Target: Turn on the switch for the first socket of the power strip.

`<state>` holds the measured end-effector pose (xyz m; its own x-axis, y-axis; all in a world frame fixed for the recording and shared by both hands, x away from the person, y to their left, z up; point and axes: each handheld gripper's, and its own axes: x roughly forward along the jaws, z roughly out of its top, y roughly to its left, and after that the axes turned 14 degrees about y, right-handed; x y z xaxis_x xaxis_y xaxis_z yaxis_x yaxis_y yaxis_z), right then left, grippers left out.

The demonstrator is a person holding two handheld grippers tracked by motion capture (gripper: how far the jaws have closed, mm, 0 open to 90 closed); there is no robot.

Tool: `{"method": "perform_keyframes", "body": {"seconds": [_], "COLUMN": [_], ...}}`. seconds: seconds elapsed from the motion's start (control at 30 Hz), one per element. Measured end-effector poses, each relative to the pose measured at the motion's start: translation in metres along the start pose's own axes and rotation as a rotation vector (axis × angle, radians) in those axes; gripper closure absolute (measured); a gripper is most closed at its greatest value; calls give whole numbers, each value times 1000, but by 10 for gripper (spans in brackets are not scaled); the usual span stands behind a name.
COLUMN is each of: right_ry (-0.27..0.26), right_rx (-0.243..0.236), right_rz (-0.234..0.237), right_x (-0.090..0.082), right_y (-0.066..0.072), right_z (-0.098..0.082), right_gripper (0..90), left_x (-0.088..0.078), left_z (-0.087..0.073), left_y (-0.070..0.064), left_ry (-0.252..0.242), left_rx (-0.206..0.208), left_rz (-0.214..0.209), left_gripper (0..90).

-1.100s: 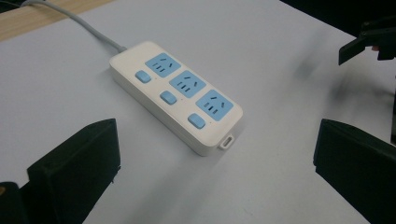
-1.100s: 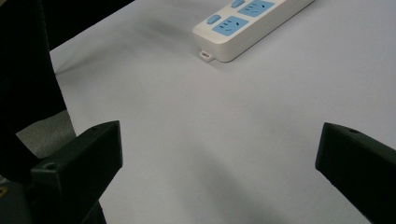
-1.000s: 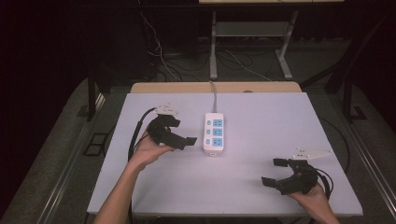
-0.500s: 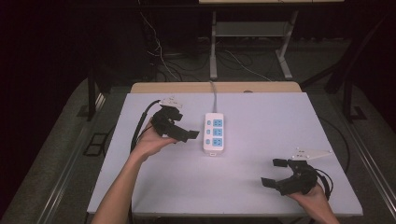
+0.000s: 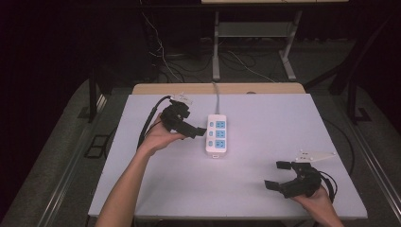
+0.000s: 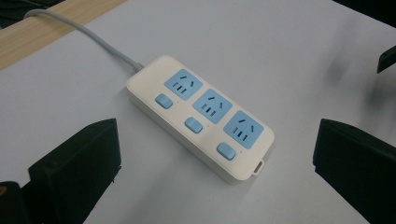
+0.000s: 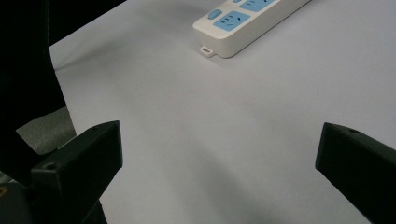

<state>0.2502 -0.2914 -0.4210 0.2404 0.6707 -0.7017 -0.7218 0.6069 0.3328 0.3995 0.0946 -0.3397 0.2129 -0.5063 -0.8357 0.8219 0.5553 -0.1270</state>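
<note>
Power strip: I see a white rectangular plastic power strip with three blue sockets and three blue switches (image 5: 217,135) lying flat near the middle of the worktop, its long side running away from me.
Cord: a grey cable (image 5: 217,97) leaves the strip's far end and runs over the wooden strip at the back edge.
Worktop: a pale lilac-white flat worktop (image 5: 265,127) carries the strip and sits under both of my grippers.
Left gripper: my black left gripper (image 5: 198,131) is held just left of the strip, pointing at it, with one tip close to the strip's left edge; I cannot tell whether it touches.
Left fingers: spread wide and holding nothing; in the left gripper view one finger (image 6: 77,168) rises at the lower left and the other at the lower right, and the strip lies between and beyond them, apart from both.
Right gripper: my black right gripper (image 5: 279,175) is near the front right corner, well apart from the strip.
Right fingers: spread wide and holding nothing; in the right gripper view a finger (image 7: 79,163) stands over bare worktop, and the strip's near end shows far ahead at the top.
</note>
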Motion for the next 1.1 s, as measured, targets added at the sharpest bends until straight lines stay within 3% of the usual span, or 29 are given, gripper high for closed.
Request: {"method": "perform_keyframes", "body": {"seconds": [0.23, 0.6, 1.1], "right_ry": [1, 3, 3], "right_rx": [-1, 6, 6], "right_rz": [0, 0, 0], "right_x": [0, 0, 0], "right_y": [0, 0, 0], "right_z": [0, 0, 0], "right_gripper": [2, 2, 2], "left_x": [6, 14, 25], "left_z": [9, 20, 38], "left_y": [4, 16, 27], "left_ry": [35, 69, 97], "left_rx": [21, 19, 34], "left_rz": [9, 1, 1], "left_gripper": [0, 34, 202]}}
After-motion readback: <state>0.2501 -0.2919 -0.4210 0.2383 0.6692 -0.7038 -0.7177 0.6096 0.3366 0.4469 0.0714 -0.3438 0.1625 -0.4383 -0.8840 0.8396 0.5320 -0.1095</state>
